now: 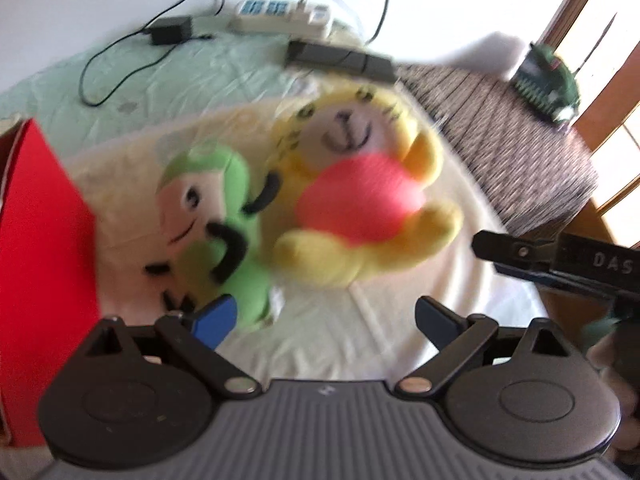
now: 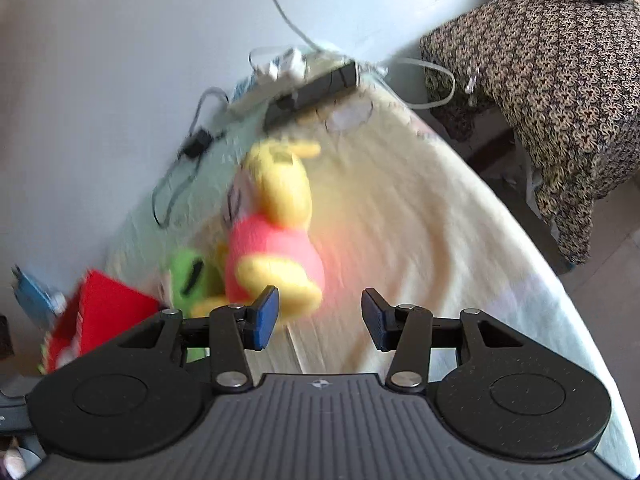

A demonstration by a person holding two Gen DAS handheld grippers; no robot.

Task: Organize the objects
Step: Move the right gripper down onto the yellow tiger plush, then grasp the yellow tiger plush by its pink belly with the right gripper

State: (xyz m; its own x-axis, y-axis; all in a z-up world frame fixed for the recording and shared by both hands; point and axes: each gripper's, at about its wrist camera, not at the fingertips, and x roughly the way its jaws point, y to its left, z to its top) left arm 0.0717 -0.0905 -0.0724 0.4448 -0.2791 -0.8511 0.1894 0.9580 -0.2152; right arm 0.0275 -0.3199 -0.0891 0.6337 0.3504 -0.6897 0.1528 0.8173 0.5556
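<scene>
Both plush toys lie side by side on the cream-covered surface (image 1: 360, 320), the green plush (image 1: 224, 232) nearest the wide-open, empty left tongs (image 1: 324, 316), the yellow plush (image 2: 276, 240) just ahead-left of the half-open, empty right tongs (image 2: 320, 316).

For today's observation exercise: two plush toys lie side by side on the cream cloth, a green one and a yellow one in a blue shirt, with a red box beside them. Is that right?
Not quite. The yellow plush wears a pink shirt, not blue, as the left wrist view shows. The rest holds: it lies beside the green plush on the cream cloth, with the red box beside them.
</scene>
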